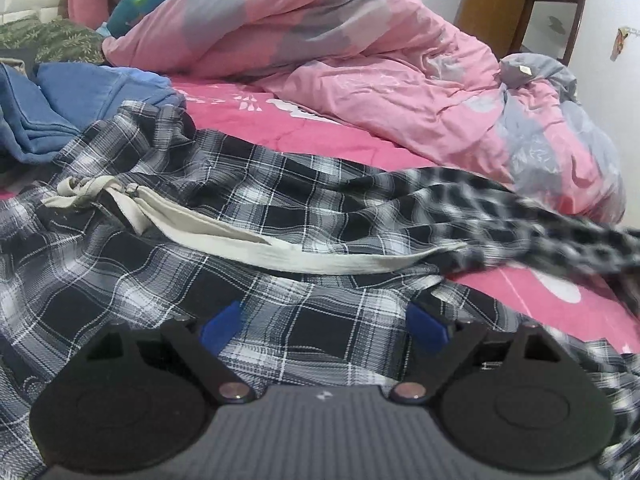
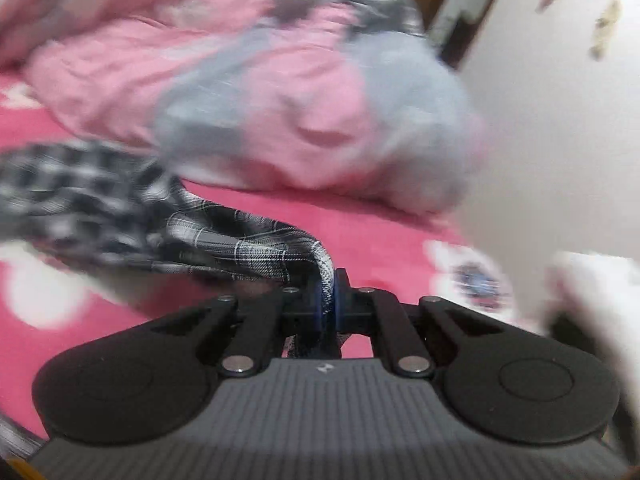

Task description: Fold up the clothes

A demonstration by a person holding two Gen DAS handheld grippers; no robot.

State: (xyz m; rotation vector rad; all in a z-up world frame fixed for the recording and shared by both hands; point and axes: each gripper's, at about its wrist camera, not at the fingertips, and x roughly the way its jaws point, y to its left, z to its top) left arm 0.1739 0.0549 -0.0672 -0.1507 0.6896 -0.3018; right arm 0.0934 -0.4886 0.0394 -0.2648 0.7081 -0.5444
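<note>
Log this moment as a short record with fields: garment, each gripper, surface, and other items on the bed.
garment: black-and-white plaid garment with a cream drawstring, spread out rumpled
left gripper: open, jaws wide over the plaid fabric, pinching nothing
right gripper: shut on a bunched edge of the plaid garment
surface: bed with pink sheet
other items: pink-and-grey duvet heaped behind; blue clothing at far left
blur: right wrist view is smeared
</note>
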